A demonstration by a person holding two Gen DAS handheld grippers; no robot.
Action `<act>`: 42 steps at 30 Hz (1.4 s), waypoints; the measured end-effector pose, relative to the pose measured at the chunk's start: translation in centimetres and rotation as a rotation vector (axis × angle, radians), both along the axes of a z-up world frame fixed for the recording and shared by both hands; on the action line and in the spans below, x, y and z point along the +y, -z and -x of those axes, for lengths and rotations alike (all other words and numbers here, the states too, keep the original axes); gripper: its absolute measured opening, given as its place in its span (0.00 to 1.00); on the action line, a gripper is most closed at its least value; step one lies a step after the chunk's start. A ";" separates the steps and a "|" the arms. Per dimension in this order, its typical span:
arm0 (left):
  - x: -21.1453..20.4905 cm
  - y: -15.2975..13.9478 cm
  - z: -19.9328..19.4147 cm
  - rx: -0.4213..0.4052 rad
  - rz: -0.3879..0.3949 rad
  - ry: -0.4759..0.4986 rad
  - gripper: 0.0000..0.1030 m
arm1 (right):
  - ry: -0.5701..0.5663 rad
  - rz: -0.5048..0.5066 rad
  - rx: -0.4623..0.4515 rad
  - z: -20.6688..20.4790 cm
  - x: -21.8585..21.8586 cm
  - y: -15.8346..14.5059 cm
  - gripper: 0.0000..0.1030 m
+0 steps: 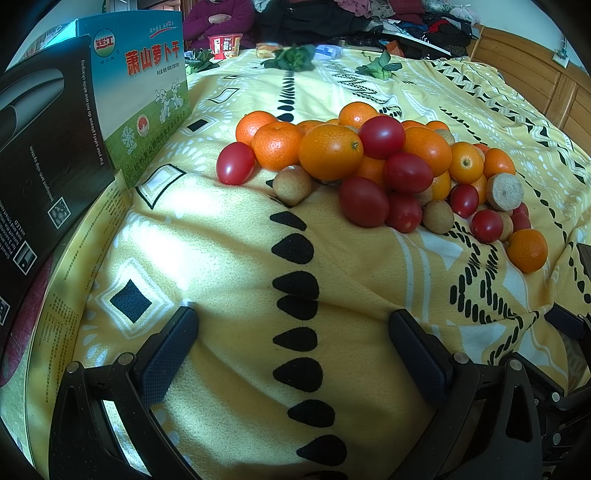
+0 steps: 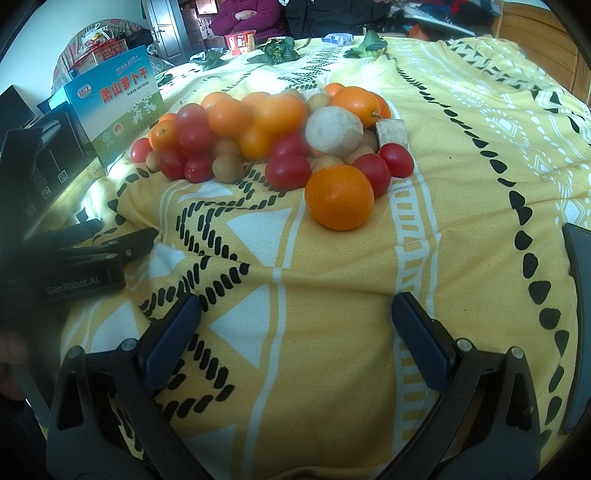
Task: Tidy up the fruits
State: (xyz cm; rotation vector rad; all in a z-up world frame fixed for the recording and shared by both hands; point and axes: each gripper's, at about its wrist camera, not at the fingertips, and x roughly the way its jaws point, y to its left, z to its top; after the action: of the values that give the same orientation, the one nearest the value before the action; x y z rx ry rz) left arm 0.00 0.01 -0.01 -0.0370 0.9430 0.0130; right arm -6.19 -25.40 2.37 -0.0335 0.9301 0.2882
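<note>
Black hinged arms with dark blue, finely dimpled pads fill the bottom of both wrist views: the left gripper (image 1: 291, 328) and the right gripper (image 2: 295, 314) each stand with fingers spread wide apart and nothing between them, low over a yellow blanket (image 1: 229, 369). Its weave looks soft and slightly nubbly, printed with rows of black teardrops, white bands and black diamonds, and it lies in shallow folds. Ahead of both tools sits the fruit pile (image 1: 373, 166), heaped directly on the cloth: glossy, dimpled-skinned oranges and small tangerines, smooth oval red cherry tomatoes, matte tan round longan-like fruits, and a pale cut piece with a rough, porous face. One orange (image 2: 339, 197) lies at the near edge of the heap in the right wrist view, touching a tomato behind it. At the blanket's left edge a blue-and-green cardboard box (image 1: 144, 92) with red Chinese lettering stands upright beside a black printed box (image 1: 48, 147). Farther back, leafy greens (image 1: 291, 59) and a red instant-noodle cup (image 1: 224, 46) rest on the cloth. Behind them a seated person in a purple sweater (image 1: 218, 18) has arms crossed, and wooden panelling (image 1: 532, 74) runs along the right, with heaped clothing near it.
</note>
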 end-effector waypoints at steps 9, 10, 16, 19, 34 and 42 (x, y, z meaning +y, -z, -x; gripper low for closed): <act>0.0 0.0 0.0 0.000 0.000 0.000 1.00 | 0.000 -0.001 0.000 0.0 0.0 0.0 1.00; 0.0 0.0 0.0 0.000 0.000 0.000 1.00 | 0.000 -0.002 0.000 0.0 0.0 0.0 1.00; 0.0 0.0 0.0 0.000 0.000 0.000 1.00 | 0.000 -0.002 0.001 0.2 -0.1 -0.2 1.00; 0.0 0.0 0.0 0.000 0.000 0.000 1.00 | 0.000 -0.003 0.001 0.1 -0.2 -0.2 1.00; 0.0 0.0 0.0 0.001 0.001 0.000 1.00 | 0.000 -0.007 0.001 0.2 -0.3 -0.4 1.00; 0.0 0.0 0.0 0.001 0.001 0.000 1.00 | 0.000 -0.008 0.001 0.2 -0.2 -0.6 1.00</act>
State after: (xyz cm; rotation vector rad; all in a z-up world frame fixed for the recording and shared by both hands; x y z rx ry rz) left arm 0.00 0.01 -0.01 -0.0376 0.9436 0.0127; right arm -6.35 -25.60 2.93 -0.0257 0.9298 0.2923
